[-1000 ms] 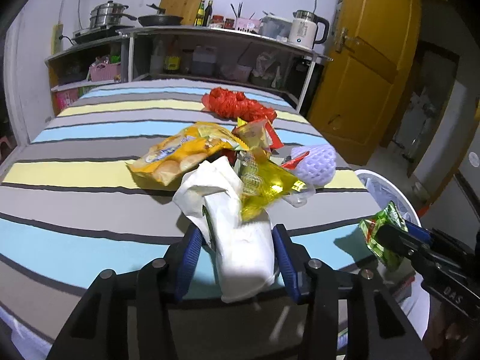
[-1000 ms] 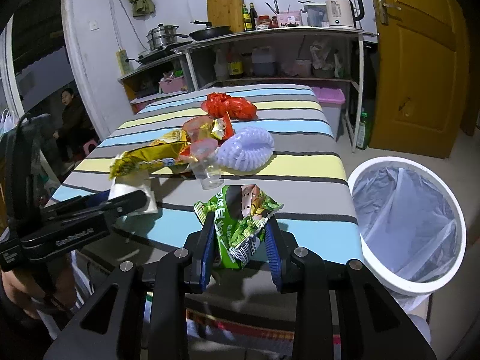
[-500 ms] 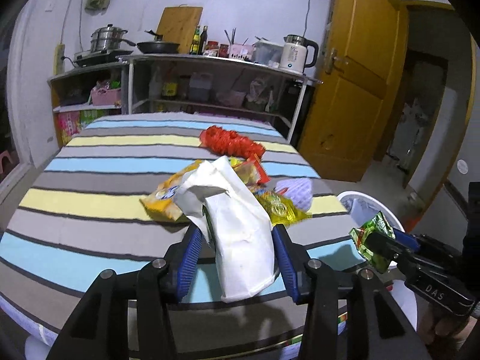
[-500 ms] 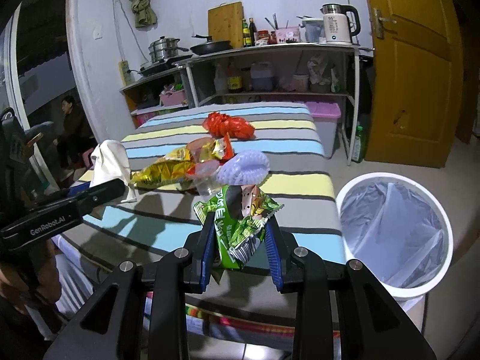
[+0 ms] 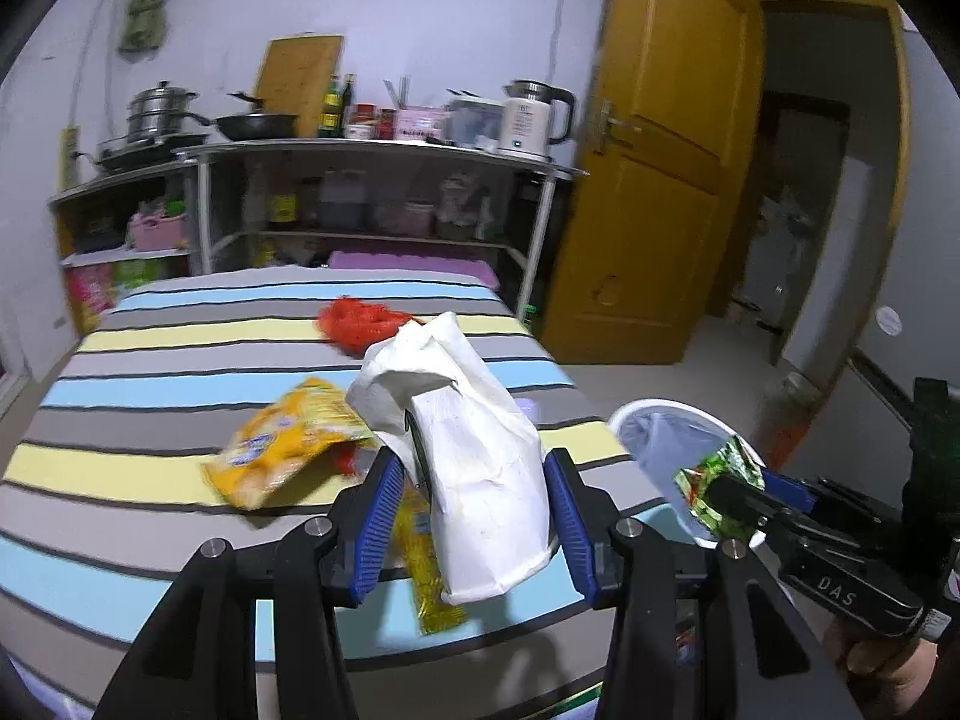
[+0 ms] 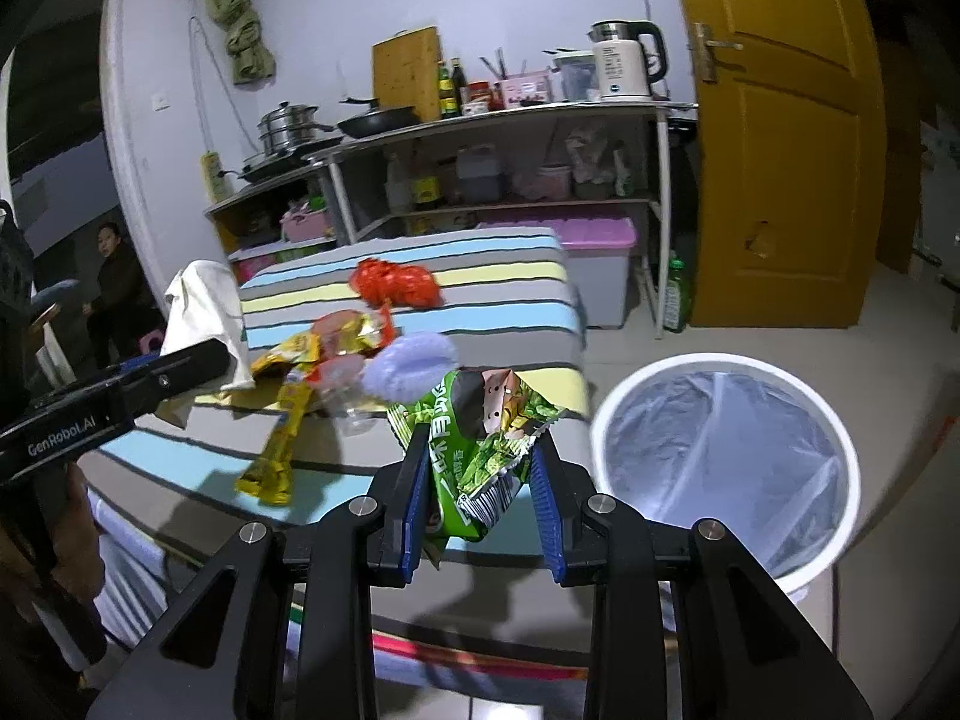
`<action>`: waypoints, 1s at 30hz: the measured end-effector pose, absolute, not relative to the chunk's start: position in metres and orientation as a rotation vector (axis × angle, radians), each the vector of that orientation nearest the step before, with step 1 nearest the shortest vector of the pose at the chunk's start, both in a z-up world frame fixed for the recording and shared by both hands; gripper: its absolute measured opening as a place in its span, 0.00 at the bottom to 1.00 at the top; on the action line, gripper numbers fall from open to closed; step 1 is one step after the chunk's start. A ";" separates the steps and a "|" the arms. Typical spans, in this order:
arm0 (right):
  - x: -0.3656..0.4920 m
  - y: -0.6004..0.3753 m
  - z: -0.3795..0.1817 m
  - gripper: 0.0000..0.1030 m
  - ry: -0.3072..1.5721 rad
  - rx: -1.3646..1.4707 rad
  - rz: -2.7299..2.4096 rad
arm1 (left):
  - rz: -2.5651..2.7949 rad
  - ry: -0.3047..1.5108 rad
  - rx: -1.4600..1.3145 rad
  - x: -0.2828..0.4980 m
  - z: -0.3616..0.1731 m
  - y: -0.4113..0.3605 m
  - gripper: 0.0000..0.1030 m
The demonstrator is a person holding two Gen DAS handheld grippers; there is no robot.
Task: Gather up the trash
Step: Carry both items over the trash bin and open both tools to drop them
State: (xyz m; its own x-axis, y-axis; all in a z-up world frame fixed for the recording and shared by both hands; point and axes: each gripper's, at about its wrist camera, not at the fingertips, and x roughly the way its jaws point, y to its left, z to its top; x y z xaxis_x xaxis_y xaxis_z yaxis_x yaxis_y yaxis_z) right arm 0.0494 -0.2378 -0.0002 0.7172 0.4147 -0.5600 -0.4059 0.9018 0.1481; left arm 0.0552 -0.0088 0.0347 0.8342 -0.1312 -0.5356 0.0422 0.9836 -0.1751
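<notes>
My left gripper [image 5: 471,486] is shut on a crumpled white paper bag [image 5: 474,450] and holds it above the striped table [image 5: 150,372]; it also shows in the right wrist view [image 6: 204,318]. My right gripper [image 6: 480,474] is shut on a green snack wrapper [image 6: 480,438], held at the table's right edge beside the white trash bin [image 6: 726,462]. The wrapper [image 5: 717,480] and bin [image 5: 660,420] also show in the left wrist view. On the table lie a yellow chip bag [image 5: 288,444], a red mesh bag [image 6: 396,282], a purple foam net [image 6: 414,366] and a long yellow wrapper [image 6: 279,444].
A metal shelf [image 6: 480,180] with pots, bottles and a kettle stands behind the table. A yellow door [image 6: 786,138] is at the right. A purple-lidded box [image 6: 594,276] sits under the shelf. A person [image 6: 117,282] sits at the far left.
Both grippers have risen and pulled back from the table with their loads. The white bag is lifted off the trash pile. The right gripper has shifted toward the bin.
</notes>
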 end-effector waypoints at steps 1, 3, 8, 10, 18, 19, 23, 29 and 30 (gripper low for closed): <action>0.050 -0.244 0.000 0.31 0.621 0.017 0.438 | -0.108 0.582 -0.156 0.059 0.034 -0.015 0.47; 0.053 -0.254 -0.002 0.31 0.621 0.024 0.413 | -0.138 0.590 -0.150 0.068 0.032 -0.027 0.47; 0.061 -0.280 -0.006 0.31 0.630 0.050 0.348 | -0.235 0.609 -0.120 0.093 0.026 -0.062 0.48; 0.065 -0.289 -0.008 0.31 0.635 0.059 0.326 | -0.266 0.616 -0.107 0.101 0.024 -0.075 0.48; 0.081 -0.327 -0.019 0.31 0.663 0.112 0.247 | -0.365 0.649 -0.078 0.138 0.012 -0.122 0.51; 0.083 -0.331 -0.021 0.31 0.666 0.117 0.240 | -0.376 0.653 -0.074 0.143 0.010 -0.128 0.52; 0.090 -0.345 -0.028 0.32 0.682 0.135 0.213 | -0.415 0.670 -0.065 0.157 0.003 -0.145 0.55; 0.101 -0.358 -0.038 0.38 0.709 0.154 0.184 | -0.459 0.689 -0.047 0.174 -0.007 -0.166 0.62; 0.102 -0.360 -0.040 0.41 0.713 0.157 0.184 | -0.465 0.692 -0.037 0.177 -0.010 -0.171 0.63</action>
